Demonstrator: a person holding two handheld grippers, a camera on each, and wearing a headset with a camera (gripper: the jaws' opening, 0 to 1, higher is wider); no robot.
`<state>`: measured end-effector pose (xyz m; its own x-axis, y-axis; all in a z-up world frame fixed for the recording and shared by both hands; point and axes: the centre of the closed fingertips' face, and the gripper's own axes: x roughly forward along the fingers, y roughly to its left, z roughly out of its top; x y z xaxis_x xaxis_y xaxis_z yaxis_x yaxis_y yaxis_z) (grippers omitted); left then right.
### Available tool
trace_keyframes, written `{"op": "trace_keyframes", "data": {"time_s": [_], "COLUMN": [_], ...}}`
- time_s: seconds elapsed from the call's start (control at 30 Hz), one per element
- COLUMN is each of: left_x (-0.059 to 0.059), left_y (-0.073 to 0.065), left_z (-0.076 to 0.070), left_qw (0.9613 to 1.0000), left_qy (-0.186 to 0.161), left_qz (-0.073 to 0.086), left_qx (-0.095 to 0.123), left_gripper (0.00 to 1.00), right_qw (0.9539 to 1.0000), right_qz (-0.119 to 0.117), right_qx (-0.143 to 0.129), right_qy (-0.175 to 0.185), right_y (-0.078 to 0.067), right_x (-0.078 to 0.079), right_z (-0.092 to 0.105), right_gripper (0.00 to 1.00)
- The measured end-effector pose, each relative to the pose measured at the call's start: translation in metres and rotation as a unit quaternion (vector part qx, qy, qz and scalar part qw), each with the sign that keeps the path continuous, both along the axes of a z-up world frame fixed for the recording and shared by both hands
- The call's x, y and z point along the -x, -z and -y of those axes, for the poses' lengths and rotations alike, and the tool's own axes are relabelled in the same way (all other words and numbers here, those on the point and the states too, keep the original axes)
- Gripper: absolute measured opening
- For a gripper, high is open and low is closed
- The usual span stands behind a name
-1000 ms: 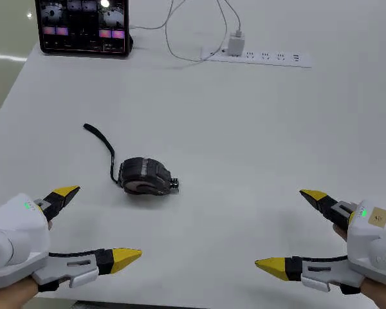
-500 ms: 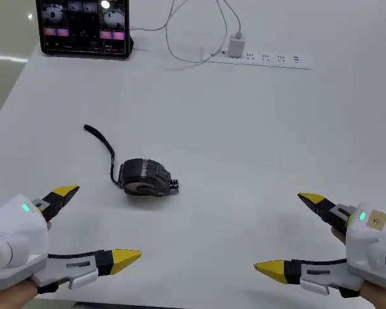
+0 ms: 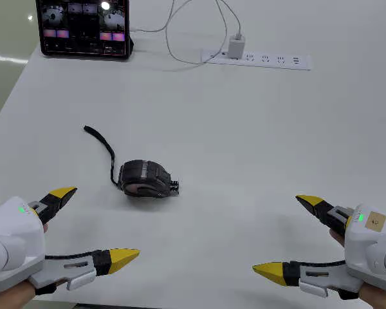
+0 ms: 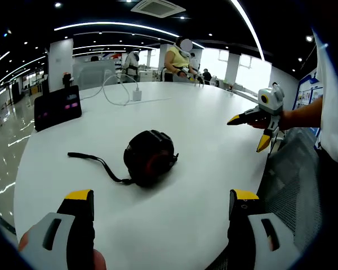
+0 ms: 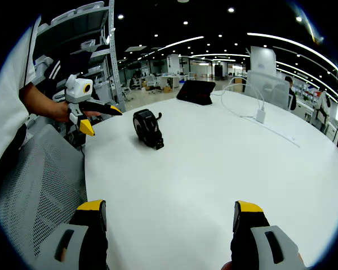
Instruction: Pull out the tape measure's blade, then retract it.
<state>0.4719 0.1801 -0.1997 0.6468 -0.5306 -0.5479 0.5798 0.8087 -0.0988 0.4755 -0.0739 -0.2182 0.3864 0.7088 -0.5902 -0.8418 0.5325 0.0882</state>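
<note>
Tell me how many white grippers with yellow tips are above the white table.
2: the left gripper at the near left, the right gripper at the near right, both open.

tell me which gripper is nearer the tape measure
Left. In the head view the left gripper is just below-left of the tape measure; the right gripper is farther off to its lower right.
</note>
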Motion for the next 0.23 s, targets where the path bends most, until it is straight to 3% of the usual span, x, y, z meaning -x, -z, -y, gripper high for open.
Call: {"op": "trace_keyframes", "data": {"time_s": [0.23], "left_x": [0.0002], "left_y": [-0.0005], "left_z": [0.0014], "left_qw": [1.0000], "left_qy": [0.002], "left_qz": [0.001], "left_qx": [0.005], "left_gripper": [0.98], "right_qw": [1.0000], "right_qz": [0.000], "right_qx": [-0.001], "right_qy": [0.001], "right_y": [-0.0002], "right_x": [0.0000], "right_z": [-0.0003], "right_gripper": [0.92]}}
